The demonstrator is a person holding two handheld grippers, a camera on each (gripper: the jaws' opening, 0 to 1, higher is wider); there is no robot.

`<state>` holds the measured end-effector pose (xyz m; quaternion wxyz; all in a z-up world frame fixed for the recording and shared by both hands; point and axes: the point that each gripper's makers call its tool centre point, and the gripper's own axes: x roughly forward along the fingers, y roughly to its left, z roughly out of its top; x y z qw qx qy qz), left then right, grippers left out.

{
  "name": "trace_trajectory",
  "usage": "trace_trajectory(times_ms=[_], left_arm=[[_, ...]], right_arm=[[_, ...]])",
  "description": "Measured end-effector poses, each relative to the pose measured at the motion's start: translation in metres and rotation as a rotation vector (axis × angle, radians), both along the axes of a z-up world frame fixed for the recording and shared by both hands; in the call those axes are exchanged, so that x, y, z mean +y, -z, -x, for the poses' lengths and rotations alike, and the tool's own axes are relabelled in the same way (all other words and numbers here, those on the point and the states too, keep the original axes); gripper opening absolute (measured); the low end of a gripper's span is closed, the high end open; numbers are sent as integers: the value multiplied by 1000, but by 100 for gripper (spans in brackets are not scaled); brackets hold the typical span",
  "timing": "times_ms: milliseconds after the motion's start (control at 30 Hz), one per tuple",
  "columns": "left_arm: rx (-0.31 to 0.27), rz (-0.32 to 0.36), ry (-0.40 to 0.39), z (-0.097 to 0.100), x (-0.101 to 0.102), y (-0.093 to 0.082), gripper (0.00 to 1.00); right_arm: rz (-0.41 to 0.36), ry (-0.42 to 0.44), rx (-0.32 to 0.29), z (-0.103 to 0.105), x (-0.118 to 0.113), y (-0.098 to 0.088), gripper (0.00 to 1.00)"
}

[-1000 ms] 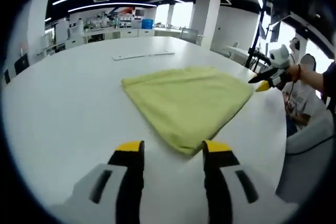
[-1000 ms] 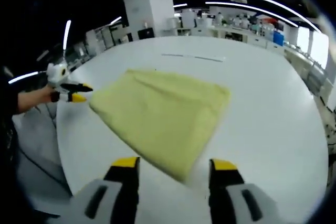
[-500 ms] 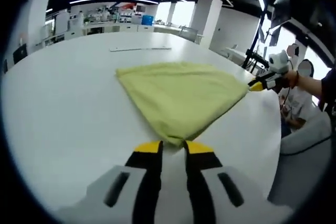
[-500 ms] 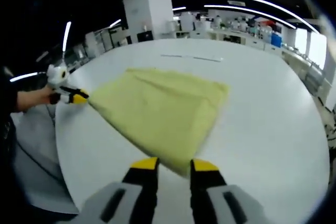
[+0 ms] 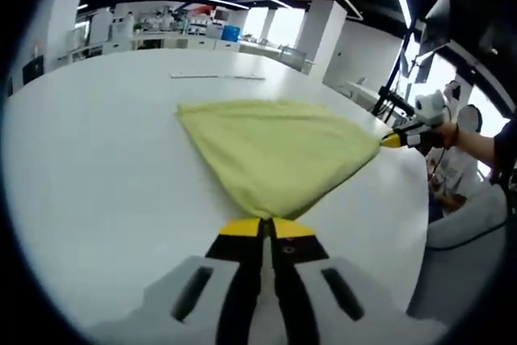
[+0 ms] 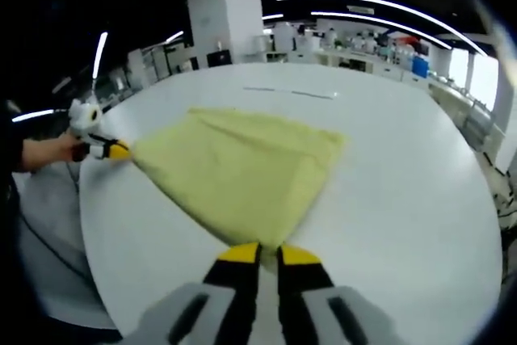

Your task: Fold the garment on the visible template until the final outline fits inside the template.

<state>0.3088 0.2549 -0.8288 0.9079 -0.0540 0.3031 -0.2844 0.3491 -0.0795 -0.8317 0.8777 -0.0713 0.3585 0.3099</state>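
A yellow-green garment (image 5: 279, 155) lies spread flat on a big white table (image 5: 97, 175). In the left gripper view, the left gripper (image 5: 266, 228) sits right at the near corner of the garment. Its two yellow-tipped jaws are pressed together, pinching that corner. Far off on the right side of this view, the right gripper (image 5: 392, 140) touches another corner of the garment, and a hand (image 5: 446, 130) holds it.

In the right gripper view, the right gripper (image 6: 270, 254) has its jaws squeezed together on the near corner of the garment (image 6: 242, 171). The rest of the cloth stretches away from it over the table (image 6: 404, 175). On the left side, the left gripper (image 6: 117, 150) holds the far corner.

A thin pale strip (image 5: 216, 76) lies on the table behind the garment. It is too small to tell what it is. The same strip (image 6: 292, 93) shows in the right gripper view. No words or labels can be read. Shelves and desks in the back are blurry.
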Motion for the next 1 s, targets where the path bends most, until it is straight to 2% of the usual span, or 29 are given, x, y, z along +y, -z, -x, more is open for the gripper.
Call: trace_trajectory(times_ms=[200,367,467,500,533,733,1000], left_arm=[[-5,-15,13,2,4,-3,0],[-5,-53,9,2,18,0,0],[-6,-59,30,3,16,0,0],[-11,-101,57,4,15,2,0],[-7,-116,67,5,14,4,0],[0,-111,68,9,13,5,0],[9,-142,86,20,11,8,0]], right_arm=[[1,9,5,1,0,1,0],[6,15,18,1,-2,3,0],[9,14,20,1,-2,3,0],[8,15,20,1,-2,3,0],[7,17,20,1,-2,3,0],[5,20,24,2,-4,3,0],[4,14,33,10,-5,2,0]])
